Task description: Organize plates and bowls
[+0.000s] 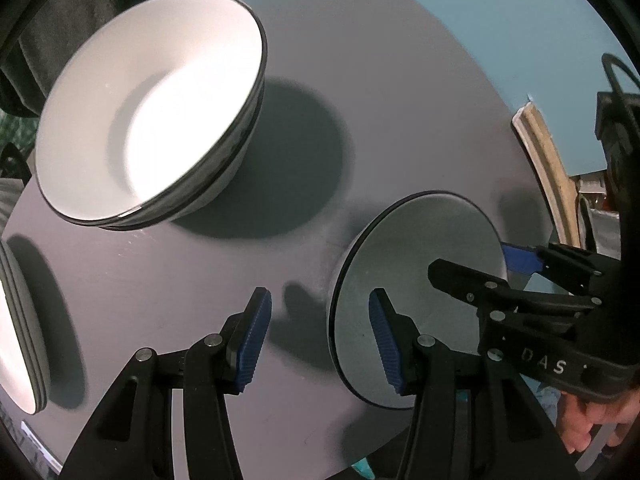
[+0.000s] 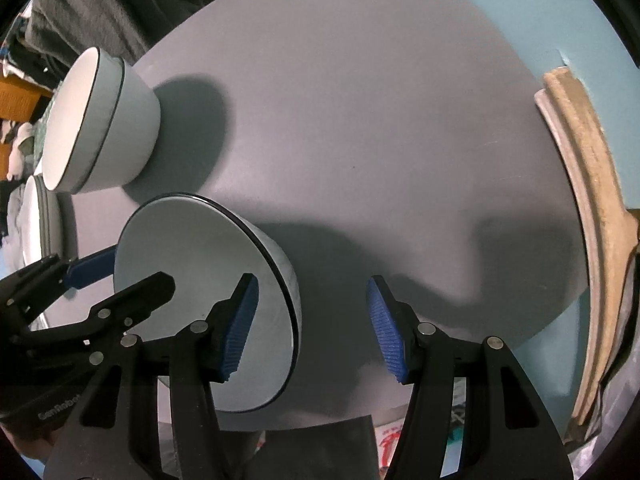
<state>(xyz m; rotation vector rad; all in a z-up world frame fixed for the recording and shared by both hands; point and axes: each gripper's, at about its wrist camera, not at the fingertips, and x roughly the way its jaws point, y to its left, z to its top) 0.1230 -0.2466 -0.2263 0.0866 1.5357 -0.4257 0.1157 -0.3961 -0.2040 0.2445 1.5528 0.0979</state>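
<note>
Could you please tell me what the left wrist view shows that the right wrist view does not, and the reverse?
Only the left wrist view shows the white inside of the stacked bowls and a bare hand under the right gripper.

Only the right wrist view shows the stacked bowls' pale outer wall and the dark sheet at the table's near edge.

Both show the grey round table, the single bowl with both grippers open astride opposite sides of its rim, the left gripper, and the plate stack at the far left.

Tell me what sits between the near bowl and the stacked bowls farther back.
Nothing: between the near bowl and the stacked bowls lies only bare grey tabletop in shadow, clearest in the right wrist view.
</note>
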